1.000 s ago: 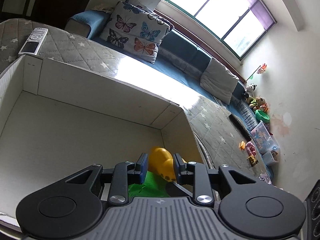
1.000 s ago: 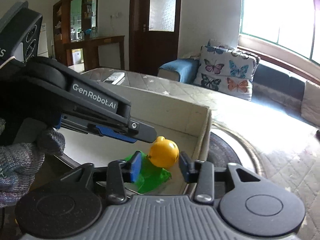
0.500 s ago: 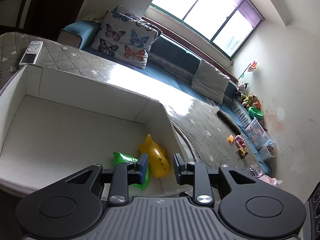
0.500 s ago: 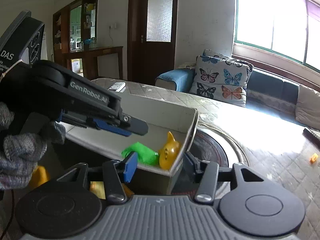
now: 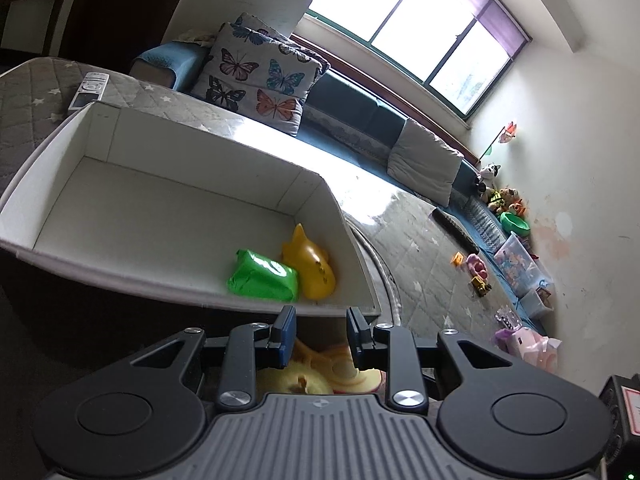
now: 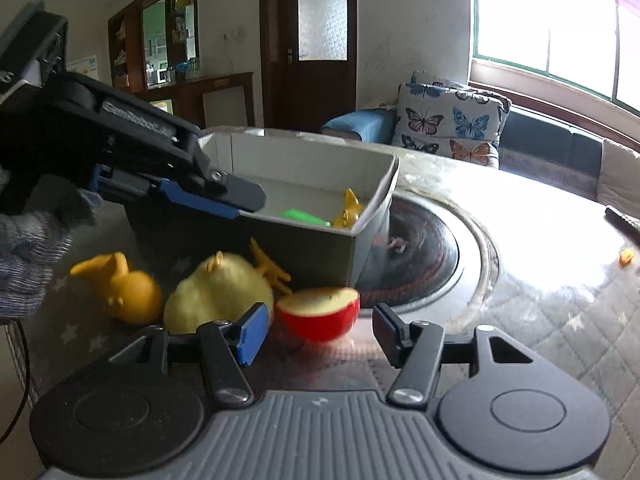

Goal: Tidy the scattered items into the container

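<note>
The open white-lined box (image 5: 168,280) (image 6: 304,168) holds a green packet (image 5: 262,278) (image 6: 300,215) and a yellow toy (image 5: 310,258) (image 6: 351,212) in its near corner. My left gripper (image 5: 320,334) (image 6: 244,200) is open and empty, above the box's near rim. My right gripper (image 6: 316,334) is open and empty, just in front of a red apple half (image 6: 320,314) lying on the table outside the box. A pale yellow plush chick (image 6: 220,294) (image 5: 292,382) and an orange-yellow toy (image 6: 124,286) lie beside the apple half.
A quilted grey star-patterned cloth (image 6: 560,312) covers the table, with a round dark hob (image 6: 416,256) right of the box. A remote (image 5: 90,90) lies behind the box. A sofa with a butterfly cushion (image 5: 260,80) stands beyond. Small toys (image 5: 476,268) lie scattered at the far right.
Both grippers have pulled back from the box. The yellow toy and green packet stay in the box. The apple half, chick and orange toy have come into the right wrist view.
</note>
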{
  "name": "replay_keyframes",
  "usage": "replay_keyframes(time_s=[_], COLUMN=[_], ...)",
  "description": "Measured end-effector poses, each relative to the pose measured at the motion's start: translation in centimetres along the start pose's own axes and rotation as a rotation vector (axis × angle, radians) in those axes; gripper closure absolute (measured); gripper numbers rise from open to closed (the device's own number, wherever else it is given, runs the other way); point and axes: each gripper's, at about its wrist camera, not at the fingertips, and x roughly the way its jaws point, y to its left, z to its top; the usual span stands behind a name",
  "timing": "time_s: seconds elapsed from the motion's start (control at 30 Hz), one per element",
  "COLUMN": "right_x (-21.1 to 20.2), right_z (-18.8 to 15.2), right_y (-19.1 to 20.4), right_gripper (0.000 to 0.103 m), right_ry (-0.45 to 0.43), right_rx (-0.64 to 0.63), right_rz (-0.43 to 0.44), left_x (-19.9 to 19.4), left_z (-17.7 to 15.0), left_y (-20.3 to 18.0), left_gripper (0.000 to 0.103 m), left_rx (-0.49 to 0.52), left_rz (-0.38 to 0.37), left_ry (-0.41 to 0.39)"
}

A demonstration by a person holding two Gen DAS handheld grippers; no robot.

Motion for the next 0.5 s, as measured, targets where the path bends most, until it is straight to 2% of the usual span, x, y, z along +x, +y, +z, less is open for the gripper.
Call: replay_keyframes(time_s=[0.27,0.5], right_x=[0.5,-0.1], right_z=[-0.8,-1.0], right_y=[-0.1,1.6], right_gripper=[0.044,0.041], right_ry=[0.026,0.011], right_rx=[0.006,-0.013], right_rz=[-0.006,0.051], left_x=[-1.0,-1.1], left_z=[-1.3,-1.5], left_y=[-0.5,0.2], left_gripper=[0.074,0.074], left_rx=[-0.003,-0.026], left_rz=[-0.012,0.012], left_ry=[-0.003,0.001])
